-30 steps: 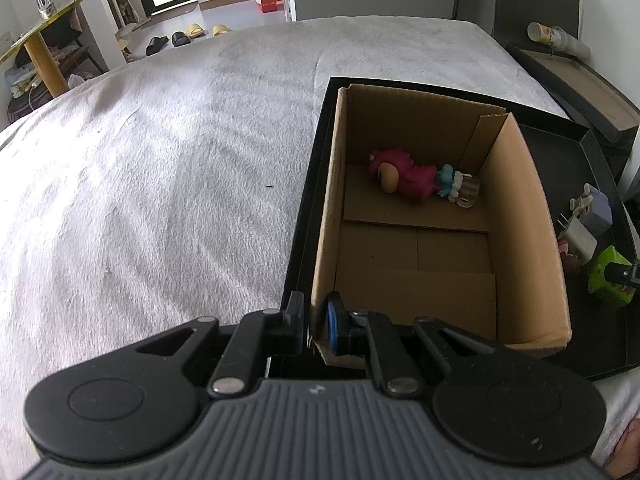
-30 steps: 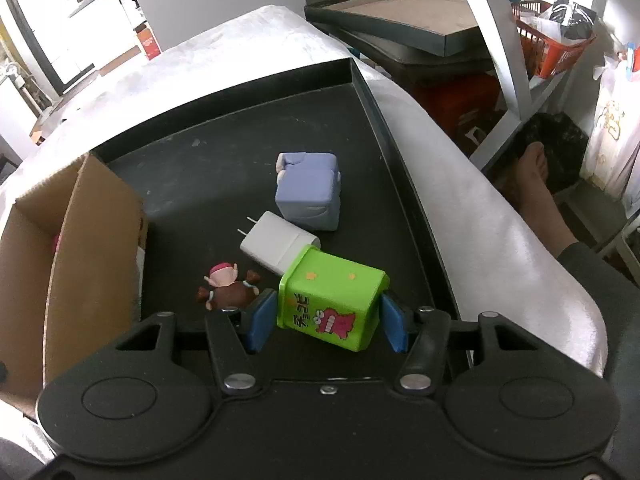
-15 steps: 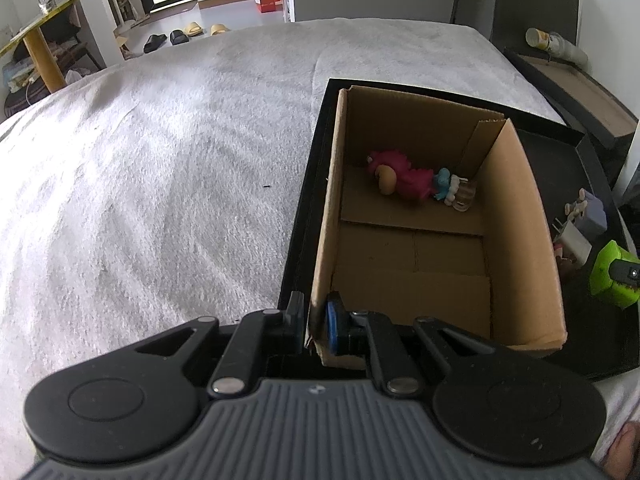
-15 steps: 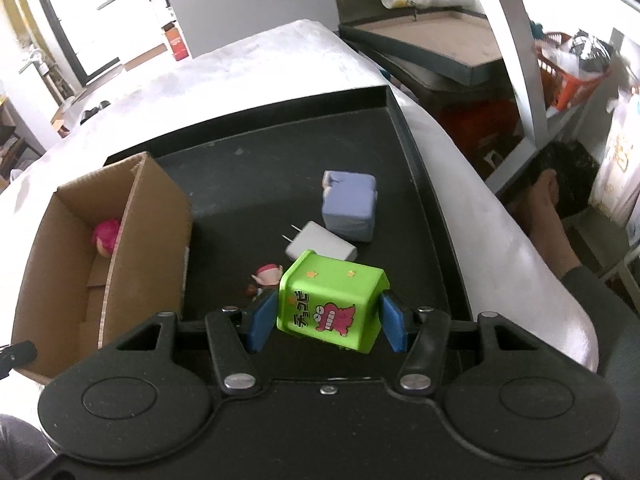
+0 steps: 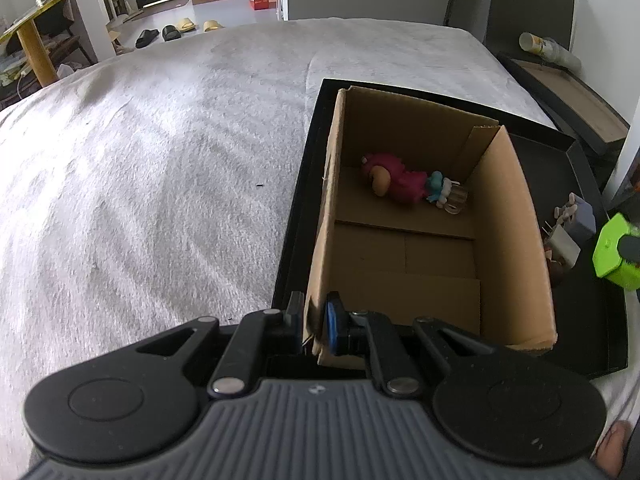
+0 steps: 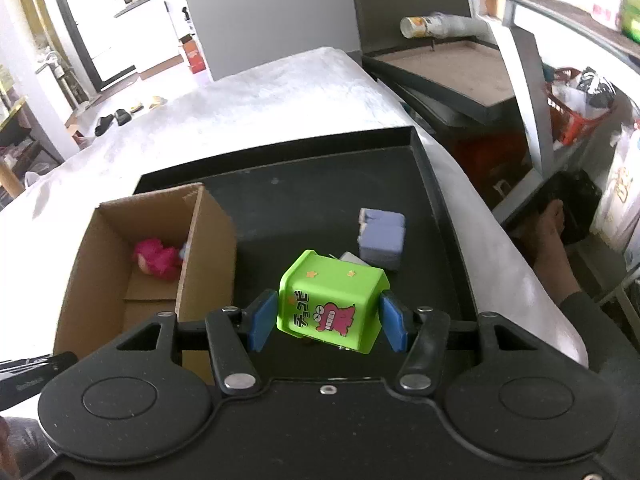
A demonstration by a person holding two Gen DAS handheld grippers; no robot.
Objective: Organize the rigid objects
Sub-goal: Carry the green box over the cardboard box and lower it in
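My right gripper [image 6: 328,322] is shut on a green box [image 6: 334,300] with a pink cartoon print, held in the air above the black tray [image 6: 312,184]. The same green box [image 5: 614,252] shows at the right edge of the left wrist view. My left gripper [image 5: 314,320] is shut on the near left wall of the open cardboard box [image 5: 328,208], which stands on the tray's left side [image 6: 120,276]. A pink figurine [image 5: 394,180] lies at the box's far end [image 6: 156,258]. A lilac block [image 6: 380,236] and a white plug [image 5: 562,242] lie on the tray.
The tray rests on a white blanket [image 5: 140,160] covering a bed. A second dark tray with a cup roll [image 6: 444,26] sits at the back right. A person's bare foot [image 6: 554,236] is on the floor to the right, beside a red basket [image 6: 576,116].
My right gripper has risen with the green box, so the tray objects look smaller and the cardboard box has come into its view. The left gripper has kept its hold unmoved.
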